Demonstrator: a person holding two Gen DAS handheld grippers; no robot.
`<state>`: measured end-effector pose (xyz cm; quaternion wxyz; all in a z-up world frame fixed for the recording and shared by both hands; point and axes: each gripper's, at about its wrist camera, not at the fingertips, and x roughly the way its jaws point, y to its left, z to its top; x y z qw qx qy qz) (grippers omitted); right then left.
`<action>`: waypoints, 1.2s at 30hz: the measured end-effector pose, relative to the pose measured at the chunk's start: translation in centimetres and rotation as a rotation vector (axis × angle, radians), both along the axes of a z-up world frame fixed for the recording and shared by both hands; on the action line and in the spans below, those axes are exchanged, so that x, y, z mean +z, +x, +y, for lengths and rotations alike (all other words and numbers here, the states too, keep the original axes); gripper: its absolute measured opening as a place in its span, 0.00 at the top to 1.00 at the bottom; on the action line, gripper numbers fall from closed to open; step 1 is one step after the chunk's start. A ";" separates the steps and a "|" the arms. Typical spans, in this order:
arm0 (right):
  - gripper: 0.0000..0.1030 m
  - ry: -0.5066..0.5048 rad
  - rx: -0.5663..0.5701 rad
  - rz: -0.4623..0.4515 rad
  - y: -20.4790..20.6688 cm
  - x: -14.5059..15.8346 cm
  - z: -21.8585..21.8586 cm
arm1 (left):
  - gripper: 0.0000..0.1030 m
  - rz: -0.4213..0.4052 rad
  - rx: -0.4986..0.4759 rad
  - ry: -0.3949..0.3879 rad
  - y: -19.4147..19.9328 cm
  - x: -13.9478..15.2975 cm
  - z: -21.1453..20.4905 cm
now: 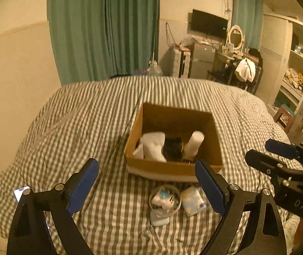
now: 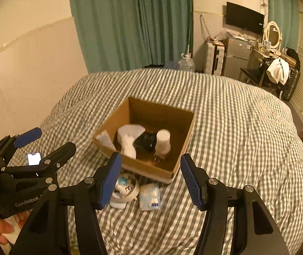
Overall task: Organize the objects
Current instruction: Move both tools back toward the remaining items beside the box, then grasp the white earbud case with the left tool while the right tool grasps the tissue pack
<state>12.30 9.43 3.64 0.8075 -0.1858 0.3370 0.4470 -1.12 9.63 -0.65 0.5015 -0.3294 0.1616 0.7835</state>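
Note:
An open cardboard box sits on the checked bed cover. Inside lie a white pouch, a black object and a white plug adapter. In front of the box lie a round toy on a white base and a tissue pack. My left gripper is open and empty above the toy. My right gripper is open and empty above the tissue pack.
A lit phone lies on the bed at the left. A wall runs along the left. Green curtains, a fridge, a dresser with a mirror and shelves stand beyond the bed.

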 end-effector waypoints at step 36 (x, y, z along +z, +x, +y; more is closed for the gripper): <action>0.47 -0.392 -0.090 0.250 3.0 -23.1 4.6 | 0.08 -0.174 -0.134 -0.283 0.3 -19.9 0.4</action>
